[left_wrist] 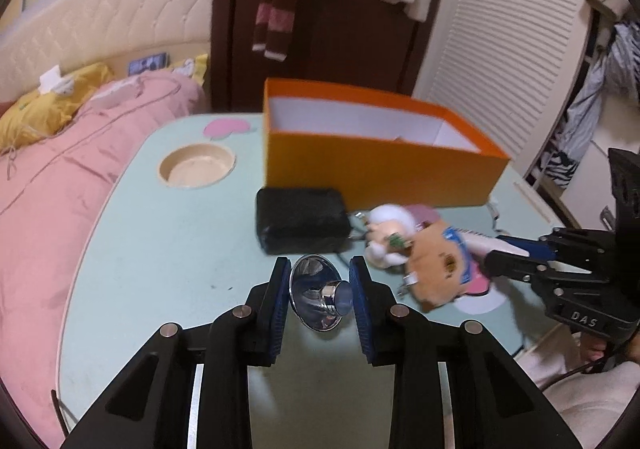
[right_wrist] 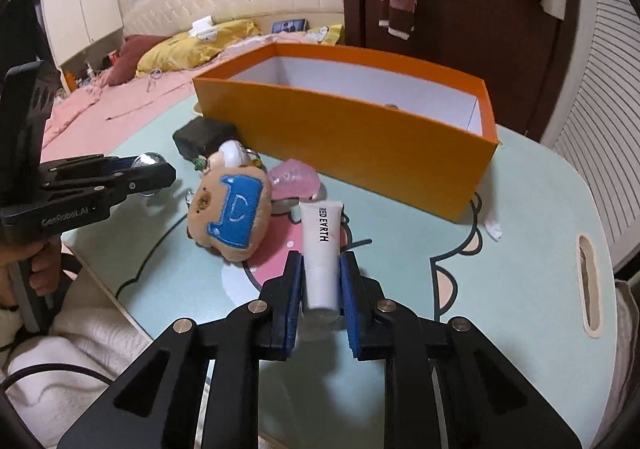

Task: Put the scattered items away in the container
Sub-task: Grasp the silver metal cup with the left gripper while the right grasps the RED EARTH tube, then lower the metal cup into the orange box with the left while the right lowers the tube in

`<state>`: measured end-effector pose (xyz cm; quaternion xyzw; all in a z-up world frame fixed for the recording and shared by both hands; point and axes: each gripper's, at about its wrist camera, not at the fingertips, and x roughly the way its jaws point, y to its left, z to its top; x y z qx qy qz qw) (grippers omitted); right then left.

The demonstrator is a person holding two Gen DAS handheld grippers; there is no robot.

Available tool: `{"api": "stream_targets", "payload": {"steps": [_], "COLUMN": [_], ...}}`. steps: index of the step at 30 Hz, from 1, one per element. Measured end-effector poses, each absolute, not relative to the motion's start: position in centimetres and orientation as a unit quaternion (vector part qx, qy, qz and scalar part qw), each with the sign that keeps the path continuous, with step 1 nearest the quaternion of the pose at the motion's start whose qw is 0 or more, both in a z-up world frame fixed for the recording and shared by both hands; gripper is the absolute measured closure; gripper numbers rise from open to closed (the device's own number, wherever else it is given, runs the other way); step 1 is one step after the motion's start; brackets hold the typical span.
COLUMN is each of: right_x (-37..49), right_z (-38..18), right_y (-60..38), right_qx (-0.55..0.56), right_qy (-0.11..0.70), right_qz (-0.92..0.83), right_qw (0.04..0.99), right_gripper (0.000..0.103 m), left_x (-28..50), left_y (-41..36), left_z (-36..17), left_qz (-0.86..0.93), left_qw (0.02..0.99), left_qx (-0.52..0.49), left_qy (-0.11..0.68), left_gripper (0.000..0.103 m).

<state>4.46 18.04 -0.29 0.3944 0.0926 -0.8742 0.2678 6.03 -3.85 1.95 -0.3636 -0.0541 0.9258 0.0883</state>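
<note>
**Both jaws loaded, box waiting behind**

Jaws on our left gripper (left_wrist: 320,299) clamp a shiny metal suction cup (left_wrist: 318,297) above the mint worktop (left_wrist: 168,249). Rightward lie a black pouch (left_wrist: 301,219), a brown plush (right_wrist: 230,215) and a pink item (right_wrist: 294,179). Our right gripper (right_wrist: 320,283) pinches a white tube (right_wrist: 321,249). Behind stands the orange box (right_wrist: 360,153).

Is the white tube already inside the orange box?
No, the white tube is clamped in the right gripper above the table, in front of the orange box.

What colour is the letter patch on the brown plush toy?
Blue, on the brown plush toy; clearest in the right wrist view.
</note>
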Motion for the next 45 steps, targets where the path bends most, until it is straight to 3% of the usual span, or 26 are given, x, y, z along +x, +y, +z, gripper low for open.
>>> {"api": "stream_targets", "payload": {"steps": [19,31,43,45], "right_x": [5.0,1.8,-3.4,-3.8], "right_z": [5.0,7.0,6.1,5.5], "right_y": [20.2,20.1,18.8,18.8], "right_qx": [0.324,0.309,0.322,0.326], "right_qy": [0.02,0.016,0.003,-0.003], "right_qz": [-0.901,-0.912,-0.911,-0.91], "right_qw": [0.287,0.27,0.257,0.254], "right_gripper": [0.083,0.083,0.083,0.082], "left_x": [5.8,0.3,-3.7,-3.8], "left_y": [-2.8,-1.5,-0.4,-0.4], "left_z": [6.2,9.0,7.0,6.7], "left_qz": [0.939,0.944,0.934,0.933], "left_qw": [0.105,0.111,0.105,0.103], "left_qx": [-0.322,-0.306,-0.337,-0.34], "left_qy": [-0.049,-0.049,-0.058,-0.061], "left_gripper": [0.075,0.075,0.075,0.068]}}
